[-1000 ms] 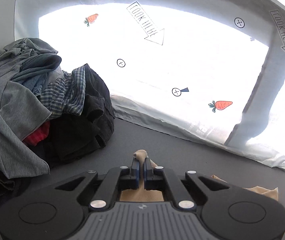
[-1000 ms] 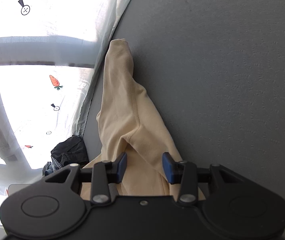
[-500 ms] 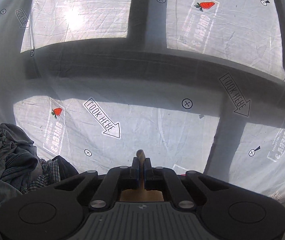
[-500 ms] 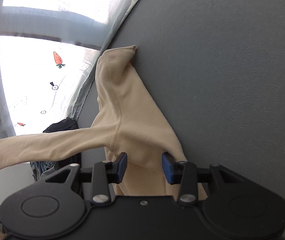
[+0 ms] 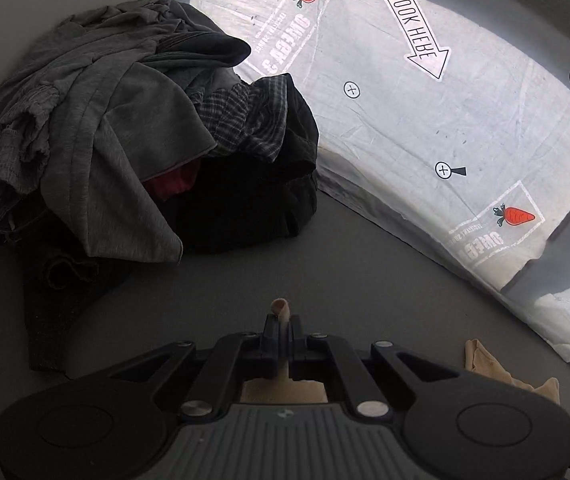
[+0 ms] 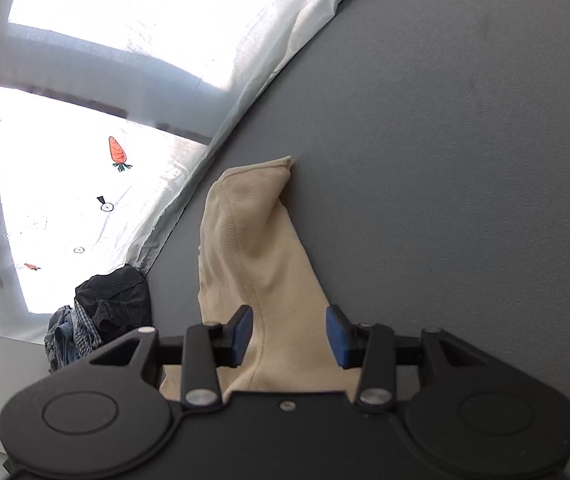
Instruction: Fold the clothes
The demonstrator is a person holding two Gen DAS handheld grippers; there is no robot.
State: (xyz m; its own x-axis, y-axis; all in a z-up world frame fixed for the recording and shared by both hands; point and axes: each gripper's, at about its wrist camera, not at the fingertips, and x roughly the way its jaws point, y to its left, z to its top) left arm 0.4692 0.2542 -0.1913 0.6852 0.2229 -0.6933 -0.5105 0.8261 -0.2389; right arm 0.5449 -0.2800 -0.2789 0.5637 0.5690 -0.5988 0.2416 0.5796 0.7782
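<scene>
- Since half a second ago left gripper (image 5: pixel 281 330) has swung back down: its view then showed only the printed sheet (image 5: pixel 445 120), now it shows the table (image 5: pixel 225 280) and the clothes pile (image 5: pixel 125 120) again.
- Beige garment (image 6: pixel 261 264) changed too: the strip stretched out sideways toward the left of the right wrist view is gone, and the cloth lies in one narrow heap again.
- Left jaws pressed together, pinching a fold of the beige garment; a small curl of cloth sticks out past the tips.
- More beige cloth shows on the table right of the left gripper, near the sheet's edge.
- Right gripper (image 6: pixel 289 334) hangs over the garment, jaws spread and just been opening a little.
- Garment runs between the right jaws; the blue pads (image 6: pixel 241 334) stand clear of the cloth on both sides, no pinch seen.
- Garment's far end comes to a point on the table beyond the right gripper, close to the sheet's lower hem.
- Pile sits left of the left gripper on the table, against the sheet: grey, plaid, black and a bit of red cloth, all jumbled.
- Right wrist view shows the same pile far off, left of the garment, apart from it.
- Sheet has carrots, crossed circles and arrow prints; bright light behind it.
</scene>
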